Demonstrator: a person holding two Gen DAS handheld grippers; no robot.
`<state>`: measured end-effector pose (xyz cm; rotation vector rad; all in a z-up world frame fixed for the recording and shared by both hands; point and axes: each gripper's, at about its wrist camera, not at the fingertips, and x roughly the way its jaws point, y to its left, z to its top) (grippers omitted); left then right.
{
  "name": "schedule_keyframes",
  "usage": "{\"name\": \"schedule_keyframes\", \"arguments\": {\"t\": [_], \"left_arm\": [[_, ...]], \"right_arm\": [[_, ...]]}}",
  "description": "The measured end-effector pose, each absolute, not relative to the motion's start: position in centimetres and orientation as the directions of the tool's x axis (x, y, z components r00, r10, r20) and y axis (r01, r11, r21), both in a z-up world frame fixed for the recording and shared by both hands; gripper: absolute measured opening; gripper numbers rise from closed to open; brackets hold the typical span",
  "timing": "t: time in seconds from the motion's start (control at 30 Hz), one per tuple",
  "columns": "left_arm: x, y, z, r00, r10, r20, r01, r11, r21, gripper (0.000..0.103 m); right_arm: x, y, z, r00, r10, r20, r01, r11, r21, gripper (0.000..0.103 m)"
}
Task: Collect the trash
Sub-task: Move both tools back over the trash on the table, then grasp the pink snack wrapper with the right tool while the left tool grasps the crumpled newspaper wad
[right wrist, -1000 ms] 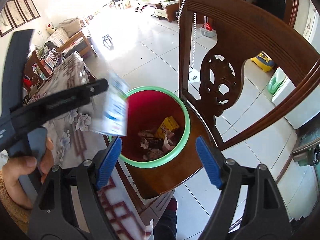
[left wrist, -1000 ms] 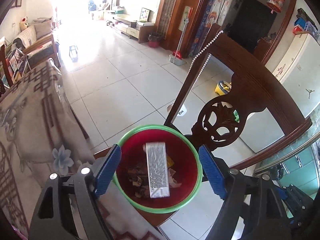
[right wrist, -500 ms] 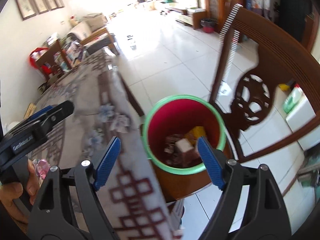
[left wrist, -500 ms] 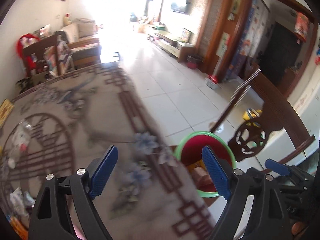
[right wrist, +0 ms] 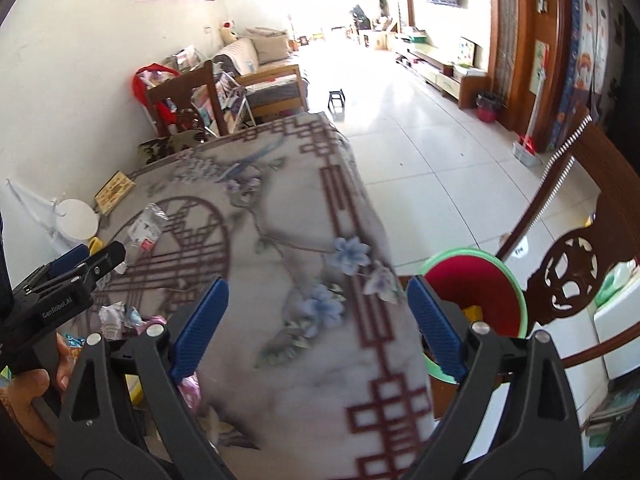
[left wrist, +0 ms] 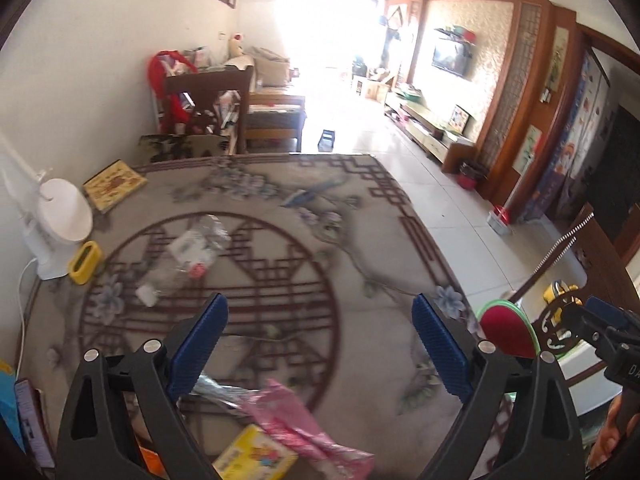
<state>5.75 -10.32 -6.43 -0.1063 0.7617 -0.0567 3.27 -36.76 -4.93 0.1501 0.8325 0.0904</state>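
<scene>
Bench cloth point(left wrist: 360, 280) looks soft and matt, printed fabric. The pink wrapper point(left wrist: 296, 420) is shiny, crinkly plastic. Bin point(right wrist: 516, 280) is smooth glossy plastic, the chair point(right wrist: 600, 216) polished dark wood. Floor tiles point(right wrist: 420, 152) are glossy, reflecting light. Gripper pads point(left wrist: 200, 344) are ribbed blue.

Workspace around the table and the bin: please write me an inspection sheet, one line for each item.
Surface: table under a patterned cloth.
Job's things: clear wrapper, pink wrapper and yellow box on the cloth; red bin on a wooden chair, trash inside.
Clutter: white fan, yellow-framed picture.
Grippers: left gripper and right gripper open, empty, jaws just widened.
Cables: white cord from the fan.
Surroundings: tiled floor, sofa, TV.
</scene>
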Motion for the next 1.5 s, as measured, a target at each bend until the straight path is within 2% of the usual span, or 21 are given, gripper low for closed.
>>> {"name": "schedule_keyframes", "arguments": {"t": [0.43, 0.93, 1.1, 1.37, 1.5], "left_arm": [[4.8, 0.4, -7.5, 0.713, -0.075, -0.697, -0.017, 0.992, -0.124, 0.091], [3.5, 7.7, -8.5, 0.704, -0.049, -0.709, -0.040, 0.993, -0.109, 0.092], [2.6, 9.5, -10.3, 0.661, -0.036, -0.749, -0.060, 0.993, -0.101, 0.092], [3.1, 8.8, -15.1, 0.526, -0.100, -0.844, -0.030, 0.990, -0.136, 0.092], [4.8, 7.1, -18.4, 0.450, -0.106, -0.887, -0.039, 0.990, -0.138, 0.092]], "right_arm": [[2.8, -26.9, -1.5, 0.721, 0.113, -0.683, -0.053, 0.993, 0.108, 0.094], [2.8, -19.8, -2.5, 0.709, 0.114, -0.696, -0.053, 0.993, 0.108, 0.097], [3.9, -18.0, -5.3, 0.632, 0.153, -0.760, -0.075, 0.988, 0.136, 0.098], [4.6, -16.0, -14.0, 0.423, 0.155, -0.893, -0.122, 0.986, 0.114, 0.098], [4.1, -16.1, -18.1, 0.319, 0.152, -0.935, -0.111, 0.986, 0.122, 0.092]]}}
